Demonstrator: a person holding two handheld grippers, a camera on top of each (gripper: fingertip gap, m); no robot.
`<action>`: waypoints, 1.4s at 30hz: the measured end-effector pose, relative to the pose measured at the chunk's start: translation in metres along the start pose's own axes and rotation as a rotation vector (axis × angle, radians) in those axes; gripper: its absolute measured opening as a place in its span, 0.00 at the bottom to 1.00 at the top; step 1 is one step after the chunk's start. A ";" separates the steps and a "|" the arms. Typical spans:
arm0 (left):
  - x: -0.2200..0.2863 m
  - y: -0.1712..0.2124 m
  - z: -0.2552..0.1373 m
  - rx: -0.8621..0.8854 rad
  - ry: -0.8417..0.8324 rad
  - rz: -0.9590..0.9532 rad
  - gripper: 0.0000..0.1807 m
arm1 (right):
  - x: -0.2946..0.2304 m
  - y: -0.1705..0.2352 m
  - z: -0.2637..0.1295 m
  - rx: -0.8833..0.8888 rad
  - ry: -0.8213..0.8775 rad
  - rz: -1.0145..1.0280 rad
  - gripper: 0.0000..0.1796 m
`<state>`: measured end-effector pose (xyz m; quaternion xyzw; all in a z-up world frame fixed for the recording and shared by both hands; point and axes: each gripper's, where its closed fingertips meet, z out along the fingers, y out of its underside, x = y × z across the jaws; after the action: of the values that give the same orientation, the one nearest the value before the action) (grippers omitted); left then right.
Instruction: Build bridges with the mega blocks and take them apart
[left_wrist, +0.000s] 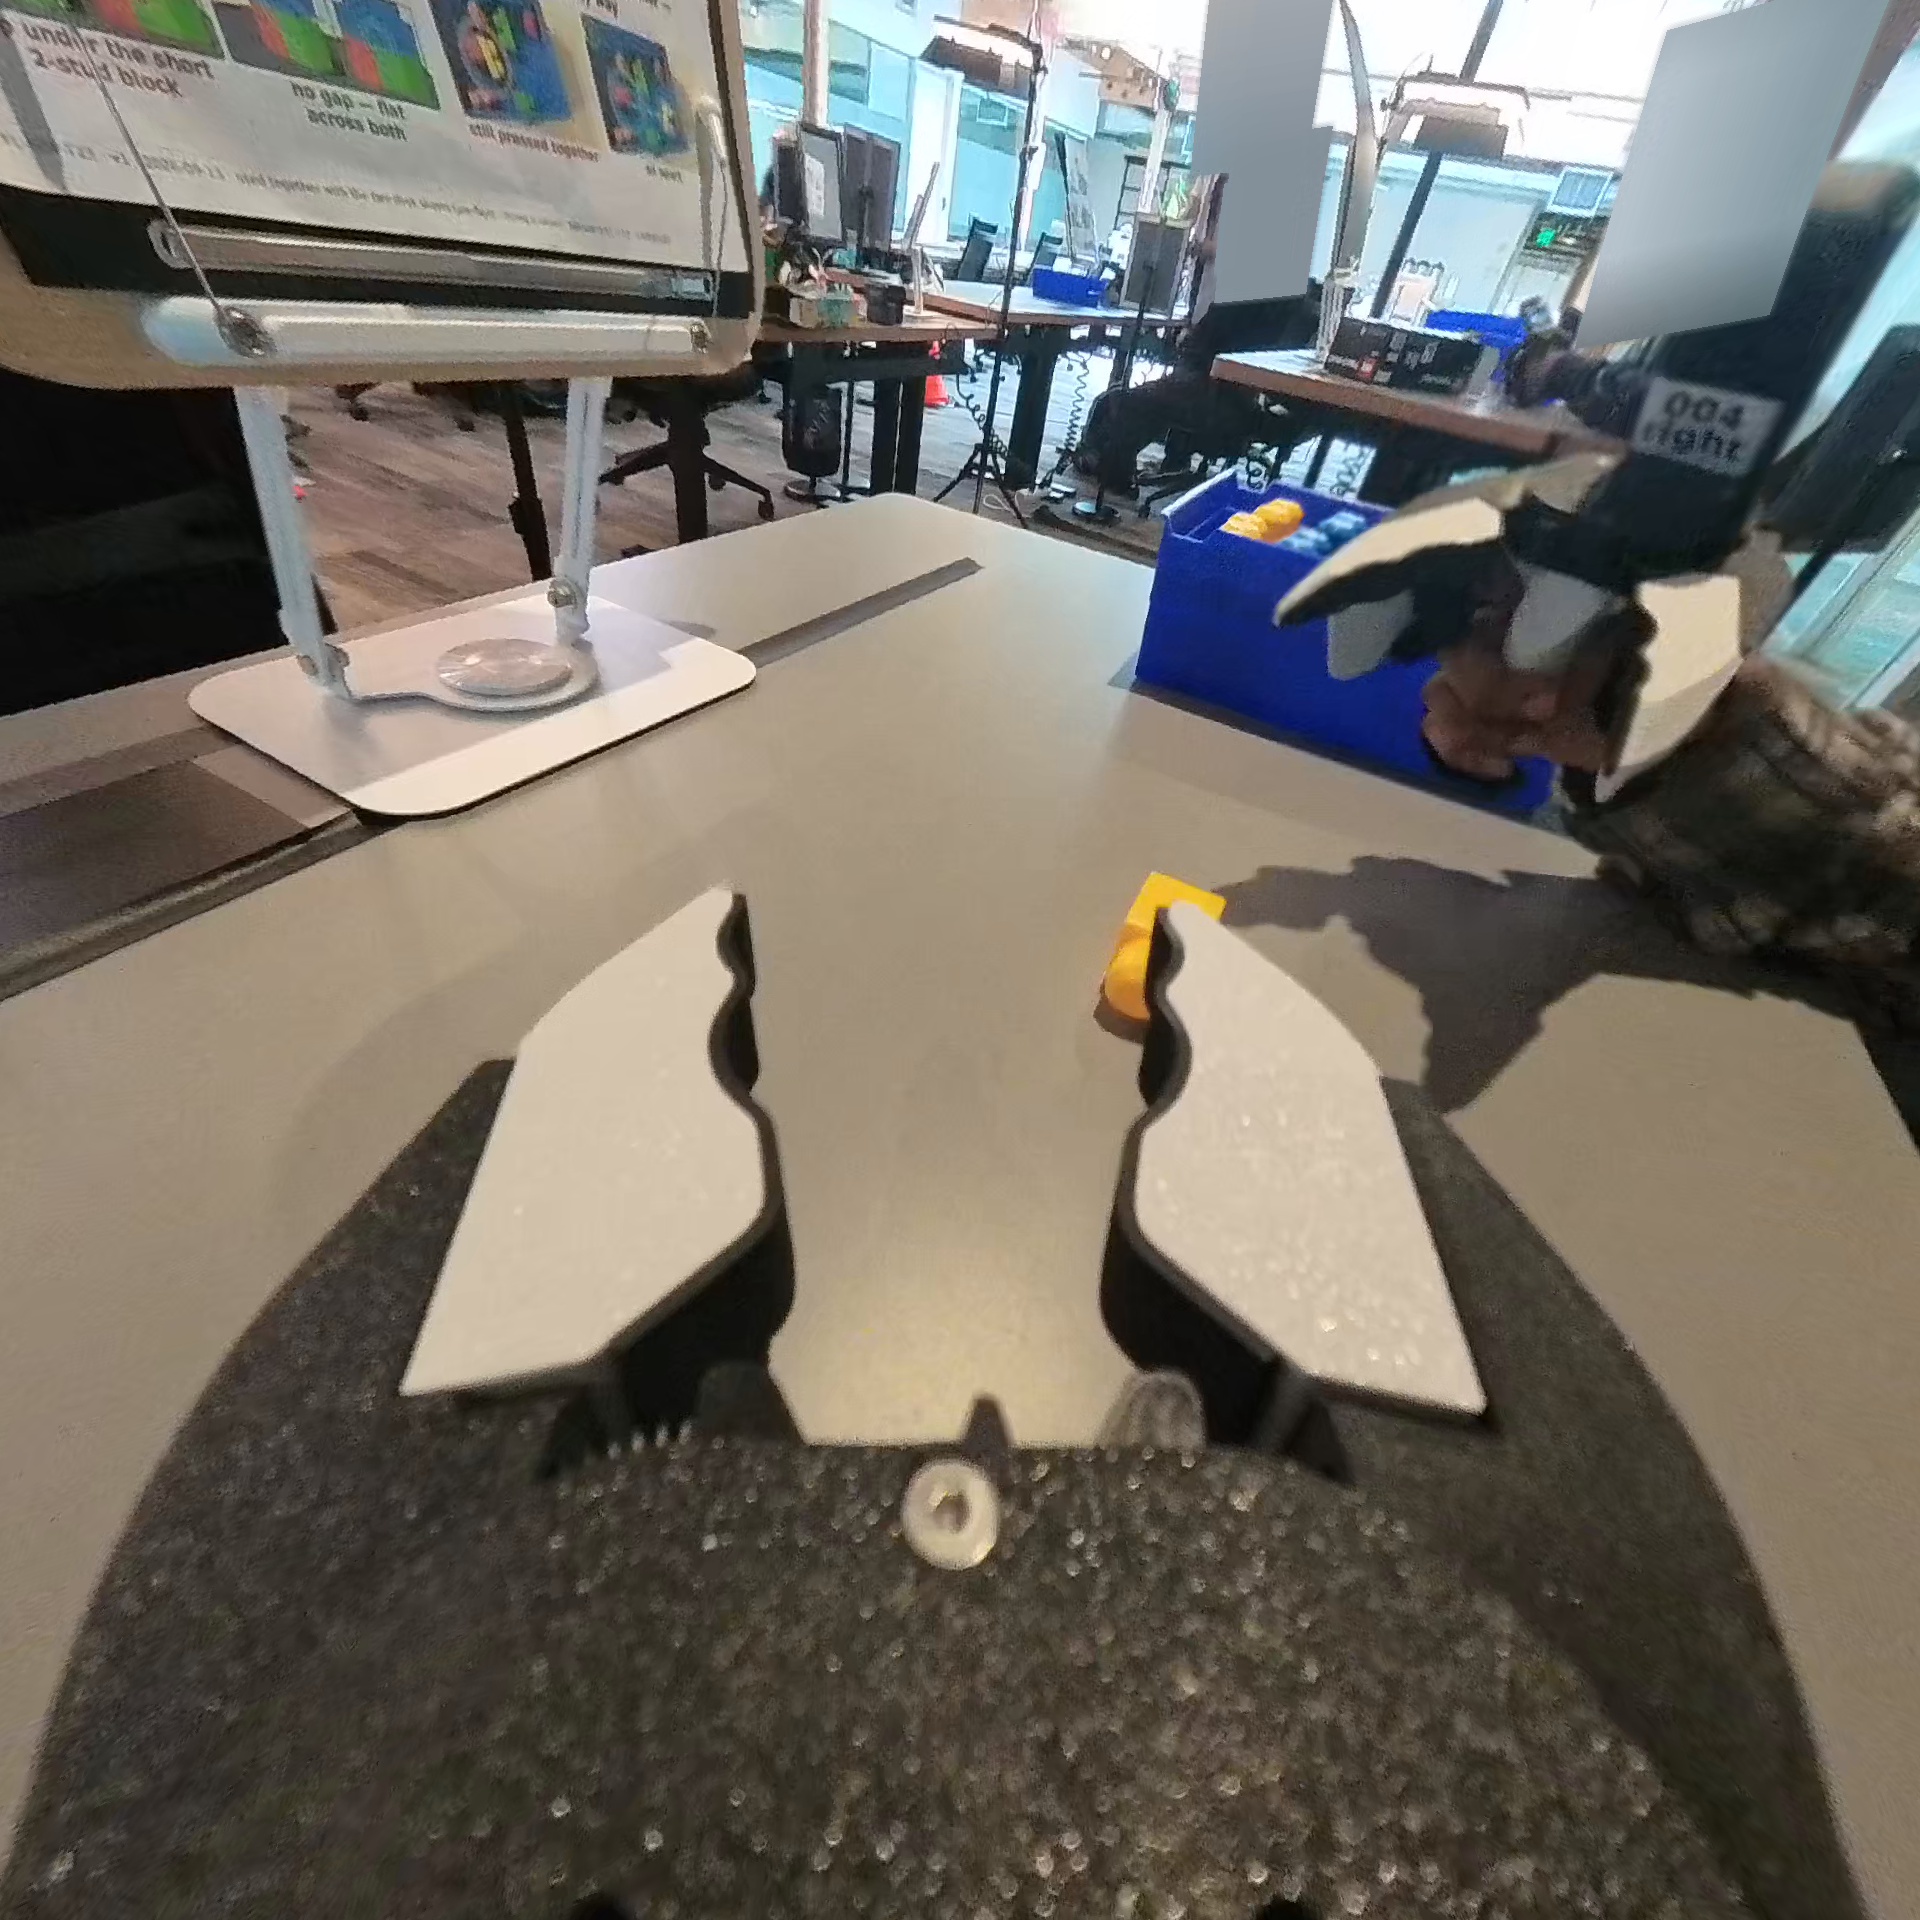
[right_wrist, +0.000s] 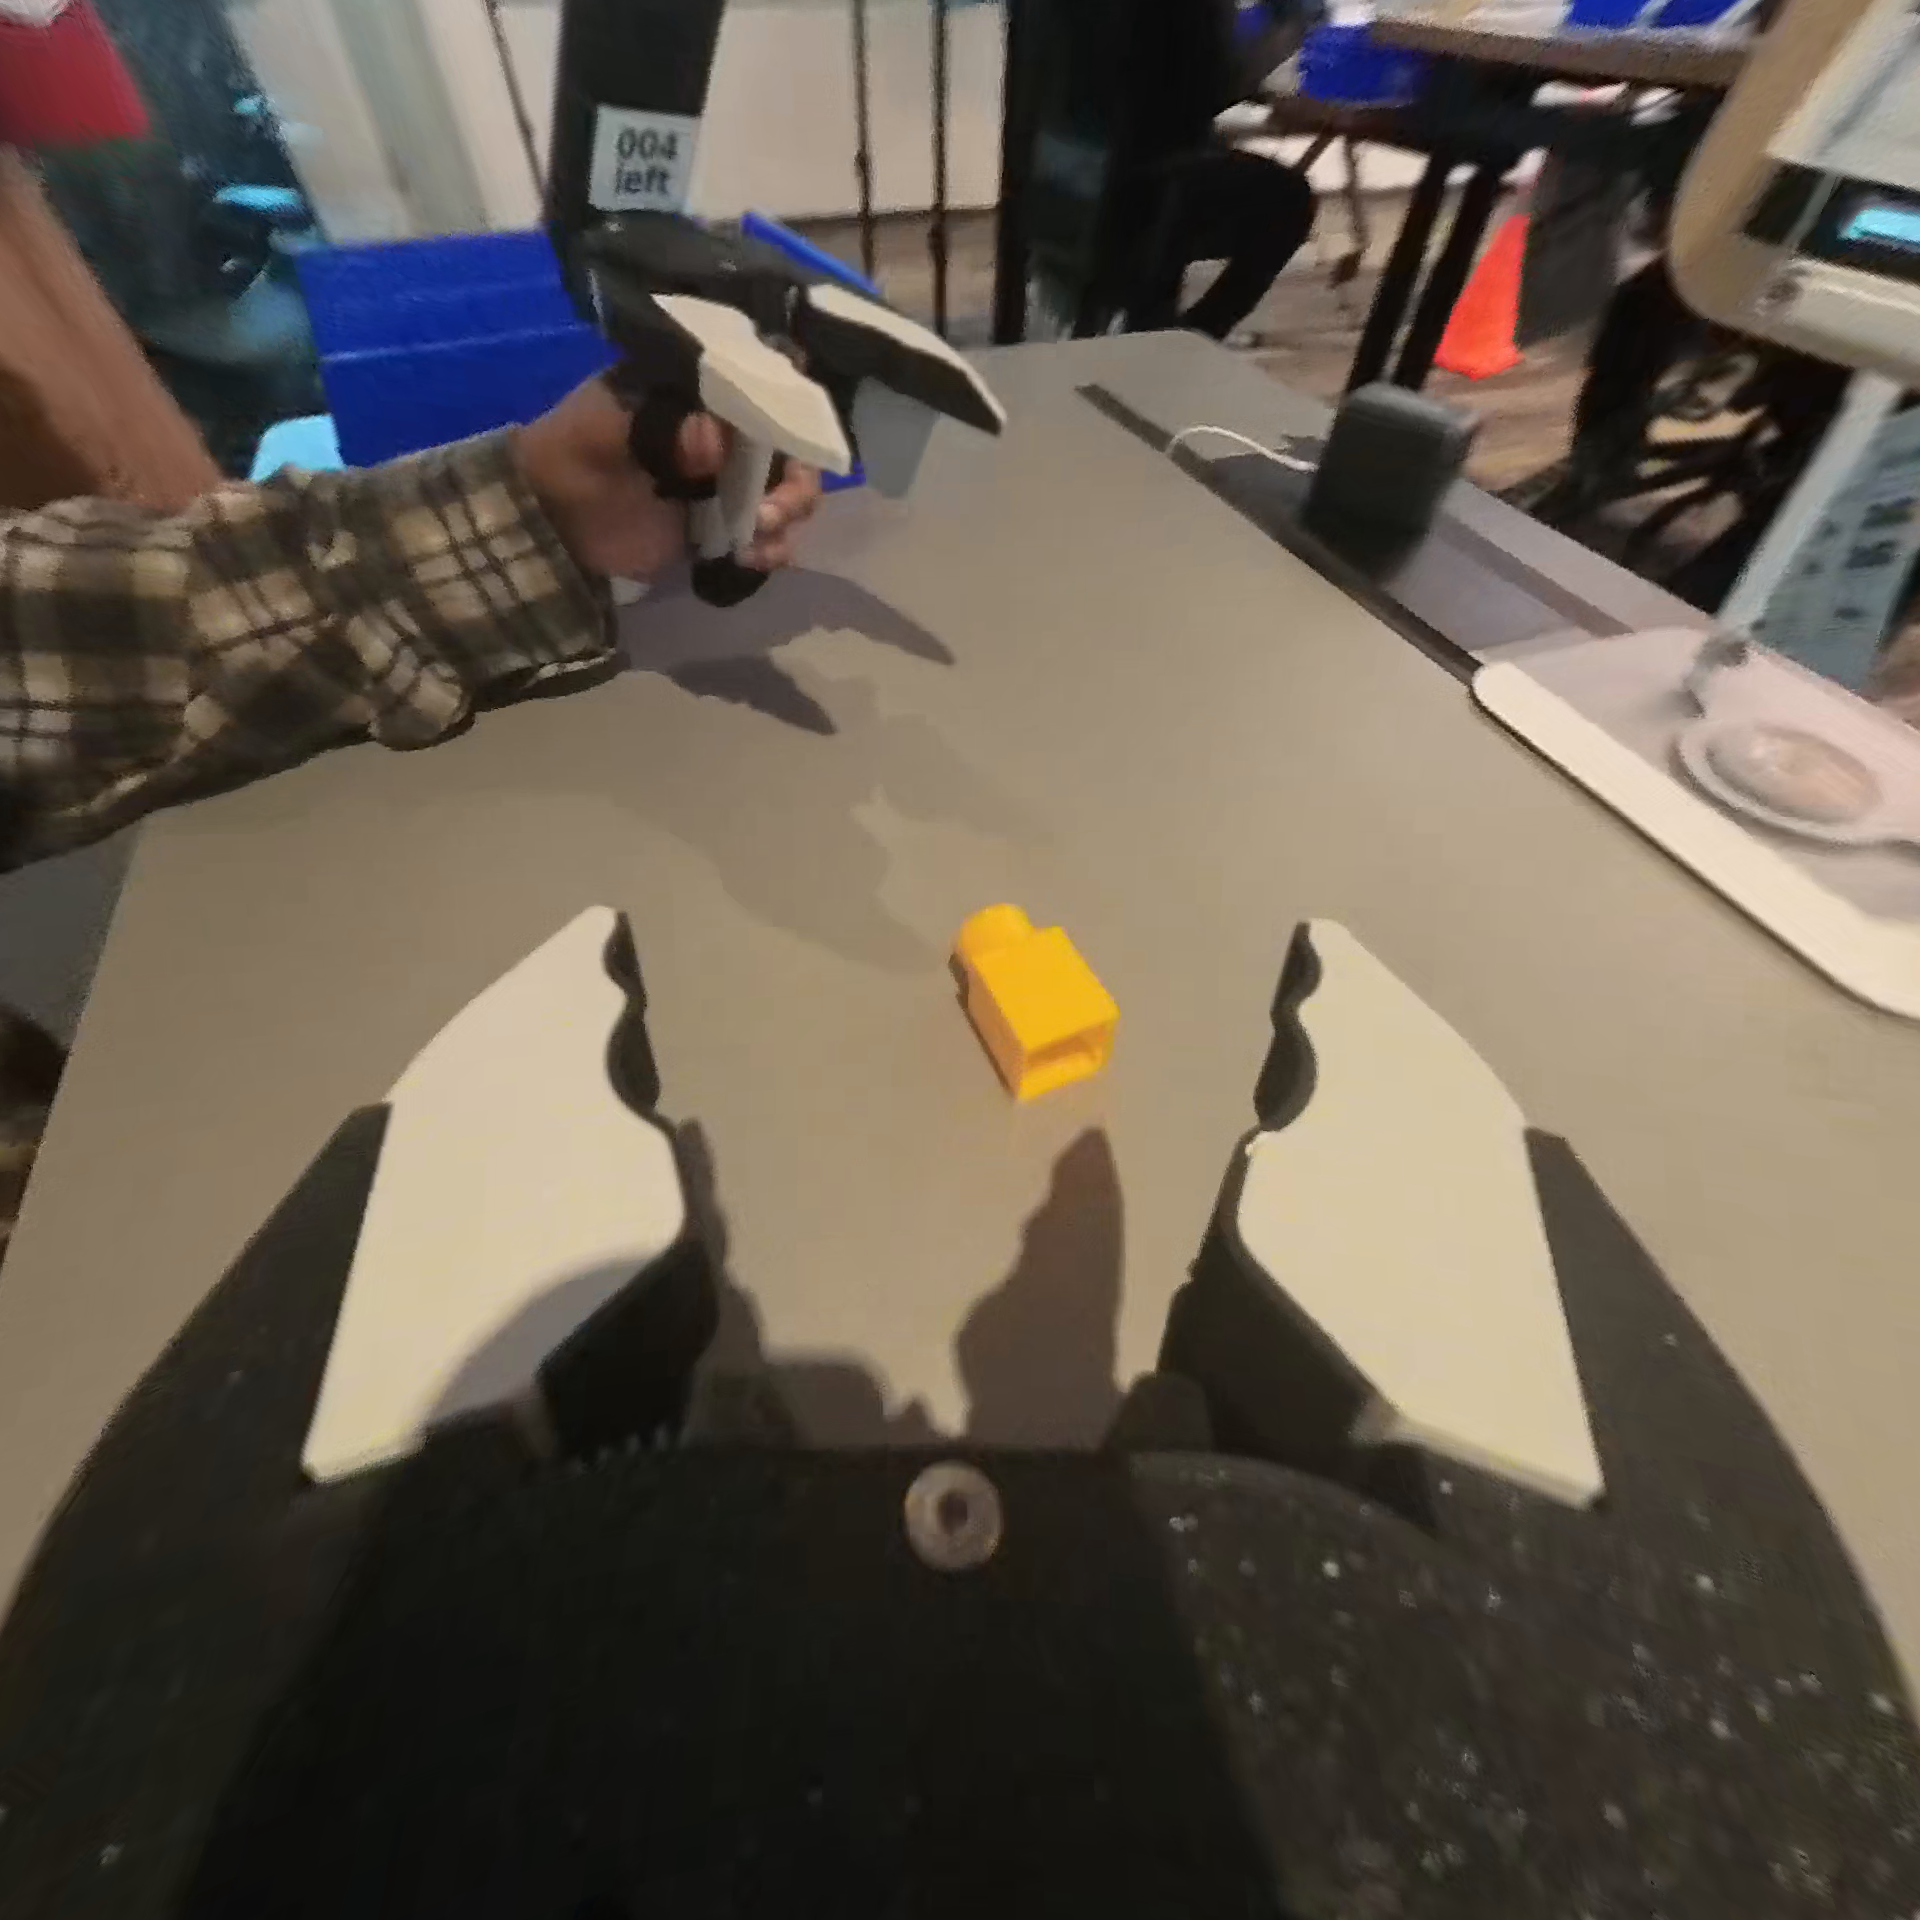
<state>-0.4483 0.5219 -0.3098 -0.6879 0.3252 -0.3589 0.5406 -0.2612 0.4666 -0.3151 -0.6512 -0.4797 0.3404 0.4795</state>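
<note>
We count one yellow block (right_wrist: 1034, 1003) on the grey table (right_wrist: 1039, 665); it lies on its side, its single round stud pointing away from the right wrist camera and its hollow underside facing it; it rests on the bare tabletop, ahead of the right gripper (right_wrist: 961, 935) and between the lines of its two fingers, touching neither; those two fingers are spread wide with nothing between them; in the left wrist view the same block (left_wrist: 1138, 956) shows only in part, just behind the tip of the left gripper's (left_wrist: 951, 914) right-hand finger; whether it touches that finger we cannot tell; the left gripper's two fingers are also parted and hold nothing; each gripper is held by one hand, and we see a plaid sleeve (right_wrist: 260, 634) on the arm behind the left one; farther out, one blue bin (left_wrist: 1247, 613) stands at the far right of the table, with yellow and blue blocks inside, too blurred to count; one white stand (left_wrist: 468, 696) sits at the far left, carrying one instruction sheet (left_wrist: 364, 104); one dark small box (right_wrist: 1382, 478) with a white cable sits beside the table's seam
</note>
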 end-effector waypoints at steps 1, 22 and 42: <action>0.001 0.000 0.001 -0.008 -0.001 0.007 0.40 | -0.003 0.006 -0.005 0.031 0.023 0.003 0.63; -0.029 -0.009 -0.336 -0.620 -0.762 -0.188 0.37 | -0.030 0.031 0.000 0.022 -0.030 -0.003 0.60; -0.140 0.047 -0.326 -0.382 -0.839 -0.886 0.32 | -0.024 0.031 -0.002 0.072 -0.055 0.121 0.53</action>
<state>-0.8008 0.4633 -0.3246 -0.9233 -0.1710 -0.1844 0.2902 -0.2574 0.4406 -0.3442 -0.6518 -0.4398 0.4035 0.4679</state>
